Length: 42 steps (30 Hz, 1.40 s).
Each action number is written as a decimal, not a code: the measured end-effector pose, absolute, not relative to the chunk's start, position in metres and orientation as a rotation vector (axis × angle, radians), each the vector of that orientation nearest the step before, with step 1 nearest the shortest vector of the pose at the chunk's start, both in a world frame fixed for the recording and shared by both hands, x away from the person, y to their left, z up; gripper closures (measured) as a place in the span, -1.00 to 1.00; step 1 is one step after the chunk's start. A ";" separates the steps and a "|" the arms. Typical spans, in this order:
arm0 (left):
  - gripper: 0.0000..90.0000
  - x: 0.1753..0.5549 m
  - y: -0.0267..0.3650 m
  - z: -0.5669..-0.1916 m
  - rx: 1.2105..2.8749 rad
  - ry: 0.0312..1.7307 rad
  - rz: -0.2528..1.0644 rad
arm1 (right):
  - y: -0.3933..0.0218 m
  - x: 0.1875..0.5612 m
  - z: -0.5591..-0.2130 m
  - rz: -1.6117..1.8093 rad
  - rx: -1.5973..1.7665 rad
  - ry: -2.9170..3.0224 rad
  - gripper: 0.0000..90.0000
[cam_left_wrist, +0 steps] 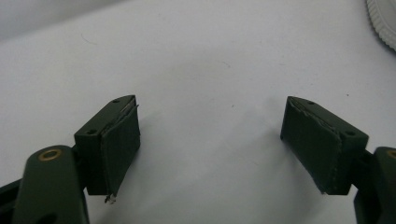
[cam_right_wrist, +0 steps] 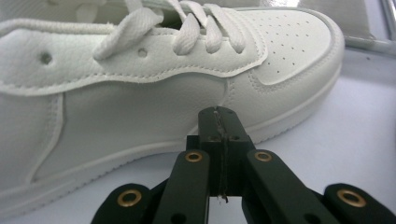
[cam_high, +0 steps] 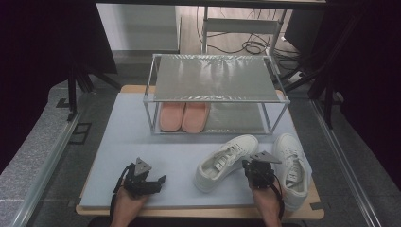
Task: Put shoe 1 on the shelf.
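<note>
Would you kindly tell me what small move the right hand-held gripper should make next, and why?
Probably open its jaws. The right hand-held gripper is shut with nothing between its pads, its tip close against the side of the white sneaker, so it cannot take hold until the jaws spread. The shoe rack has free space beside the pink shoes.

One camera looks down from above over the whole desk (cam_high: 142,142), while each hand-held gripper's camera looks closely along its jaws, the right one sharing the left white sneaker (cam_right_wrist: 140,93) with the high view.

Bare surface (cam_high: 161,165) lies open ahead of the left claw (cam_high: 158,182) toward 12 o'clock. The rack (cam_high: 215,94) blocks the far side; pink slippers (cam_high: 183,117) fill its lower left, the lower right is free. White sneakers (cam_high: 227,161) flank the right claw (cam_high: 253,165).
</note>
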<state>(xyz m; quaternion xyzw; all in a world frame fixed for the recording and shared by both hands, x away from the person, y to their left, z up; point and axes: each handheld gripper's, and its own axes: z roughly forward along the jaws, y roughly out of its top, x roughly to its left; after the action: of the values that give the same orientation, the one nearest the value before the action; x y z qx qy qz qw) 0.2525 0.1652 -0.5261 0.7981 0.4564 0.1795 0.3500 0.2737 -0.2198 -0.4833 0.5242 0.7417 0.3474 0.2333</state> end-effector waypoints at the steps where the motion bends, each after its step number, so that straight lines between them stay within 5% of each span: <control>1: -0.56 0.253 0.165 -0.526 2.067 1.182 0.465 | -0.218 0.276 -0.483 0.965 1.437 2.042 0.99; 9: -0.56 0.252 0.165 -0.526 2.068 1.181 0.465 | -0.213 0.282 -0.484 1.017 1.399 2.097 0.99; 25: -0.56 0.252 0.165 -0.526 2.068 1.182 0.466 | -0.191 0.227 -0.450 1.224 1.149 2.292 0.99; 42: -0.56 0.252 0.165 -0.526 2.069 1.181 0.466 | -0.154 0.246 -0.459 1.205 1.092 2.377 1.00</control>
<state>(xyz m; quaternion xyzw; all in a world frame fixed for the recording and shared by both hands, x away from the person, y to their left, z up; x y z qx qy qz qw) 0.2524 0.1651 -0.5261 0.7985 0.4559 0.1797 0.3497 0.2464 -0.1536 -0.4590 0.3759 0.8184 0.4147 0.1304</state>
